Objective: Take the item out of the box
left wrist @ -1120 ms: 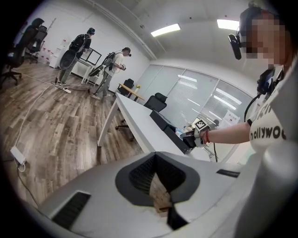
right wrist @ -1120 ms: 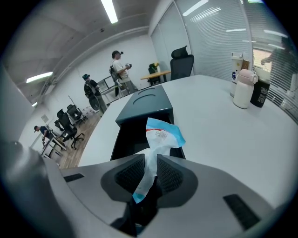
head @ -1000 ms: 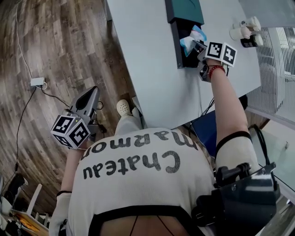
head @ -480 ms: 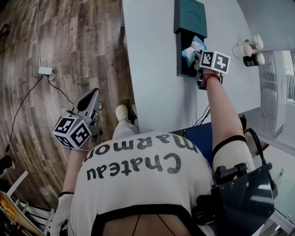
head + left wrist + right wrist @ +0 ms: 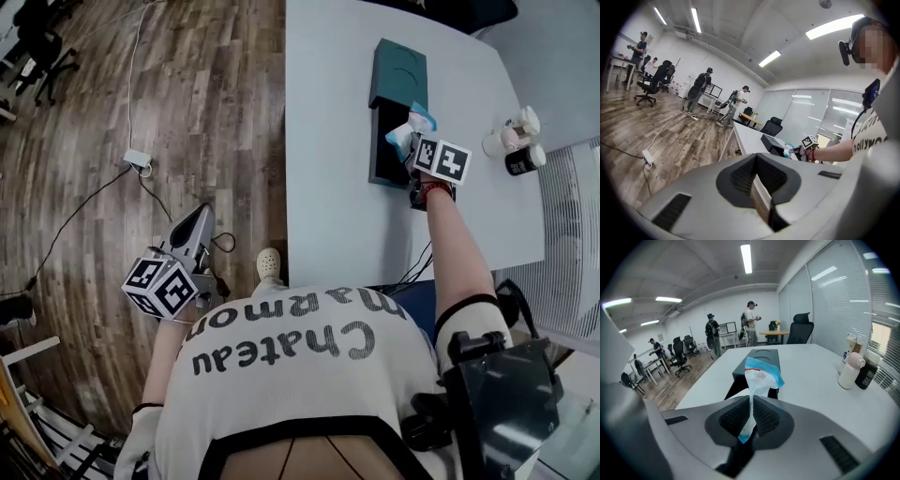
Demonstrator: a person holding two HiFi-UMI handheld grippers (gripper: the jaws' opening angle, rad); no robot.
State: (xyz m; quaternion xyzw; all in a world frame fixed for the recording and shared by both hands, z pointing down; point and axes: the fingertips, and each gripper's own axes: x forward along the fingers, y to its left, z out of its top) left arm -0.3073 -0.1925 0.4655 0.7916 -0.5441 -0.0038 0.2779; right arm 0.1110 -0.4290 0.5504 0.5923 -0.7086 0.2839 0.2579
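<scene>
I'm closing my right gripper [image 5: 749, 422] on the packet [image 5: 761, 376], which is standing upright over the open box [image 5: 761, 356] straight ahead.

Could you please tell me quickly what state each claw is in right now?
Left claw: closed, nothing in it.
Right claw: closing on the blue-and-white packet, which is pinched between its jaws.

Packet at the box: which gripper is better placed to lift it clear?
Right. The right gripper is closing its jaws on the packet above the open box; the left gripper hangs shut and empty over the floor.
</scene>
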